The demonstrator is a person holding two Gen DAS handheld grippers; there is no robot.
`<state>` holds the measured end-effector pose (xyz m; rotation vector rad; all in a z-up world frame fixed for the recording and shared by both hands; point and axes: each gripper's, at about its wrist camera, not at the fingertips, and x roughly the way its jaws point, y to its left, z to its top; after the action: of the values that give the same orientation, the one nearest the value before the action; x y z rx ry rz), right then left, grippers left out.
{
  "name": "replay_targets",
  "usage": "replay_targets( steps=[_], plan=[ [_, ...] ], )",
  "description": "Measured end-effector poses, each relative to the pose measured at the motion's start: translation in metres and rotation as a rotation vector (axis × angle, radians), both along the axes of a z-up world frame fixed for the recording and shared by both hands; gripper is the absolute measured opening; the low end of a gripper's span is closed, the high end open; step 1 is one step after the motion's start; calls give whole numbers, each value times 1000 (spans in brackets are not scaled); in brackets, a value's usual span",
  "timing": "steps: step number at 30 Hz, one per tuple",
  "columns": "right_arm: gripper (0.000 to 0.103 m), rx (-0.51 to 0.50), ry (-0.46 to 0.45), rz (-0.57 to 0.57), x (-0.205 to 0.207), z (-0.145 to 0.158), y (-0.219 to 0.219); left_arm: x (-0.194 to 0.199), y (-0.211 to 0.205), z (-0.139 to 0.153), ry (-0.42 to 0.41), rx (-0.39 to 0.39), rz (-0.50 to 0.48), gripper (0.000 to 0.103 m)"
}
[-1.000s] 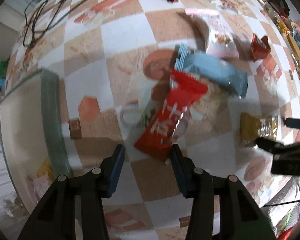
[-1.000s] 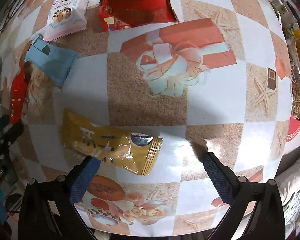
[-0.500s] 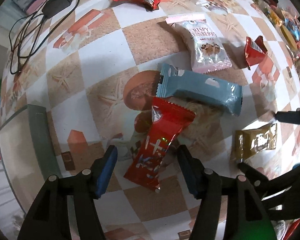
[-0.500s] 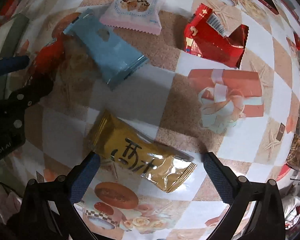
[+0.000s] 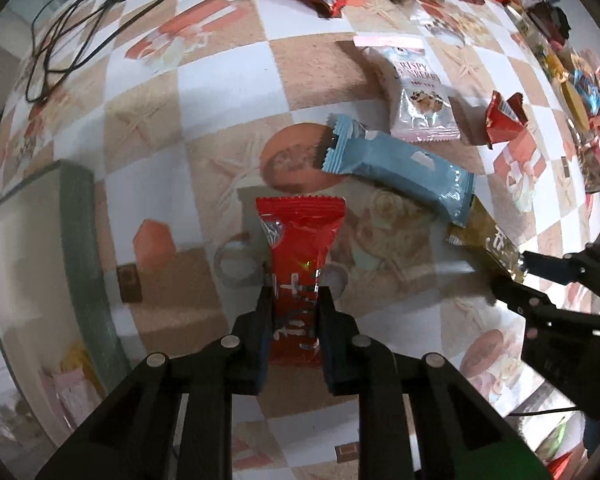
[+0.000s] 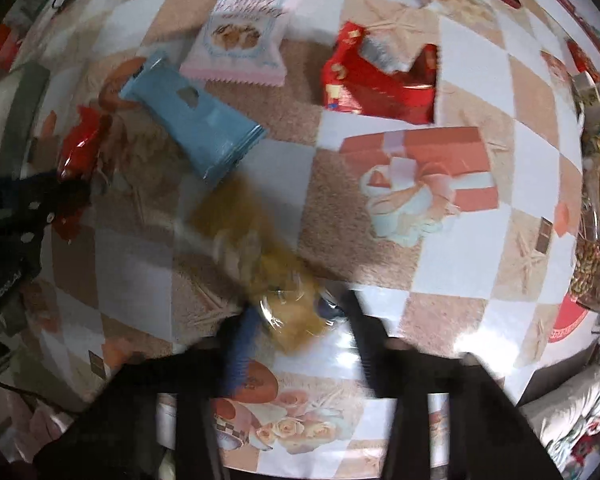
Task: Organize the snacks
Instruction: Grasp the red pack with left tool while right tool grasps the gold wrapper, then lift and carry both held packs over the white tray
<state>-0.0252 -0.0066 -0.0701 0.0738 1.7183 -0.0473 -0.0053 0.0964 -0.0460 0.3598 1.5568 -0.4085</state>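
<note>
My left gripper (image 5: 295, 294) points down at the checked tablecloth, its jaws closing, and the pads press on the lower half of a red snack packet (image 5: 300, 236). The same packet (image 6: 80, 144) shows at the left of the right wrist view, beside the left gripper (image 6: 40, 196). My right gripper (image 6: 300, 312) is blurred; its jaws are closing, with the near end of a gold snack packet (image 6: 260, 248) pinched between them. In the left wrist view the right gripper (image 5: 516, 276) holds that gold packet (image 5: 488, 240) by one end.
A blue packet (image 5: 400, 164) lies above both held packets. Behind it are a pink-and-white cranberry packet (image 5: 420, 96) and a torn red wrapper (image 5: 504, 116). A green-rimmed bin (image 5: 84, 260) stands at the left. Black cables (image 5: 60, 40) trail at the far left, and more snacks line the far right edge.
Both grippers went from open to closed. The left jaws came in on the red packet, which now lies straight between them. The right jaws came in on the gold packet, which has turned.
</note>
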Motion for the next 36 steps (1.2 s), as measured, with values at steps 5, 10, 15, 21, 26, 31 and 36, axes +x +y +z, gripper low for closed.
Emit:
replay_targets(
  steps=[5,10,15,21,26,31,36],
  plan=[
    [37,106,-22,-132,-11,14,-35,-5,15,18,-22,-33,4,22],
    [37,146,-40,-175,-24,29,-42,-20,36,32,-38,-52,25,22],
    [40,146,10,-153,-31,23,-30,-32,52,40,-52,-55,29,23],
    [76,32,-8,-6,-23,17,-9,-40,73,59,-67,-46,33,23],
    [63,12,13,27,-6,10,10,-43,89,70,-84,-43,57,23],
    [24,-9,26,12,-2,8,14,-44,103,77,-108,-45,85,23],
    [24,60,0,-47,-6,30,33,-42,121,80,-127,-45,130,23]
  ],
)
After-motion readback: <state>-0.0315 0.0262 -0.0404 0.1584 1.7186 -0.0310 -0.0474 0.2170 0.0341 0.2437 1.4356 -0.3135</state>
